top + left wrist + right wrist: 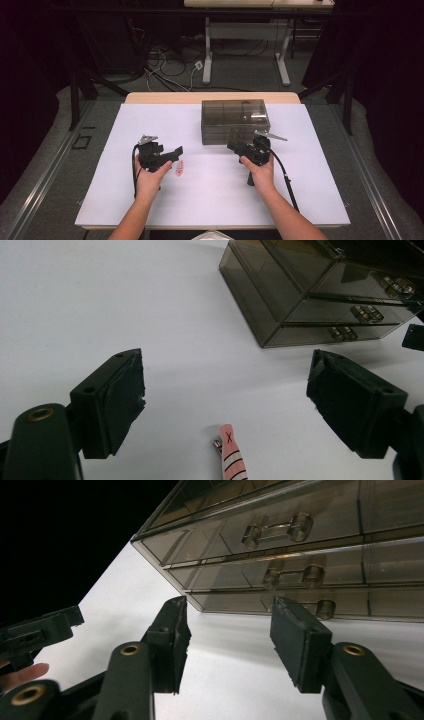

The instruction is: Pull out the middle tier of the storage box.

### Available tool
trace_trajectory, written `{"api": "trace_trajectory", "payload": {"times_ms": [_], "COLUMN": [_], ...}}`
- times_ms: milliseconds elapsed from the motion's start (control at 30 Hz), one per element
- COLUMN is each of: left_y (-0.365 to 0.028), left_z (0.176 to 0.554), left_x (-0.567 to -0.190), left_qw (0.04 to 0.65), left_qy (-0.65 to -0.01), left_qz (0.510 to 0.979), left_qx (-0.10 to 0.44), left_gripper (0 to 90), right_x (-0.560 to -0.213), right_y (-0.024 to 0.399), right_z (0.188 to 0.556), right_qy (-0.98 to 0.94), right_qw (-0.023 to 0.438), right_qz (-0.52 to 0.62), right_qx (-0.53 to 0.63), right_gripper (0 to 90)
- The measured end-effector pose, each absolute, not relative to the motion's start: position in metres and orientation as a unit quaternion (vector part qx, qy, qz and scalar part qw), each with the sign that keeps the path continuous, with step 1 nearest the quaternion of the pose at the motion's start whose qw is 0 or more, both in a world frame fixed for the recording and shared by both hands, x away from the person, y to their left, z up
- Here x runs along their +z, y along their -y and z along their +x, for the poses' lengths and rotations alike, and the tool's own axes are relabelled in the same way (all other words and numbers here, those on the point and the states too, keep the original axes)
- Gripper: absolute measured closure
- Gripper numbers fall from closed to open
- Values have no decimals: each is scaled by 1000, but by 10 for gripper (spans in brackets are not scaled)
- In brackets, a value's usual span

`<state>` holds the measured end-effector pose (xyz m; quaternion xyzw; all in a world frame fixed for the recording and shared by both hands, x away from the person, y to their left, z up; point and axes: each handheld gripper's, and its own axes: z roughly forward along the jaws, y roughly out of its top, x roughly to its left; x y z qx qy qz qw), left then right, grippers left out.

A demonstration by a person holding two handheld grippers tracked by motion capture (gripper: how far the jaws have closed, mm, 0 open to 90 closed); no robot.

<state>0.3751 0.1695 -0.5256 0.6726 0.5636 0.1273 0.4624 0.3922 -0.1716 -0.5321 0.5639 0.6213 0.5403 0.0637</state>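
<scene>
Smoky plastic three-drawer box (235,120), one pink clip (179,167); left claw (176,151) and right claw (233,146) both apart, empty.

A small pink clip (232,455) lying on the white table bears a hand-drawn black "X" near its tip, with a few black stripes marked across it below that. Nothing else in the scene carries readable words, brands, numbers or signs.

A lab: black curtains (30,75), floor cables (165,65), white-topped table (210,195).
</scene>
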Motion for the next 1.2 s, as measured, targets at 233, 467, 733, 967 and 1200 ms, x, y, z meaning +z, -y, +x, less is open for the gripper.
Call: {"api": "trace_trajectory", "payload": {"times_ms": [233,467,733,967,1200], "left_y": [-168,-168,-169,-170,-170], "left_z": [375,374,374,375,375], "left_x": [-527,-527,-527,-527,-527], "left_qw": [461,459,460,459,459], "left_qy": [-563,-563,-563,-564,-563], "left_qz": [673,675,674,674,674], "left_qx": [130,129,131,132,132], "left_gripper": [158,159,160,161,162], "right_x": [-530,-533,-536,-541,-545], "right_y": [163,158,154,152,151], "right_z": [398,406,412,415,417], "right_qy": [-619,-607,-587,-580,-574], "right_qw": [55,36,32,43,40], "right_qz": [586,609,632,642,654], "right_qx": [520,509,505,499,491], "right_gripper": [505,528,590,625,662]}}
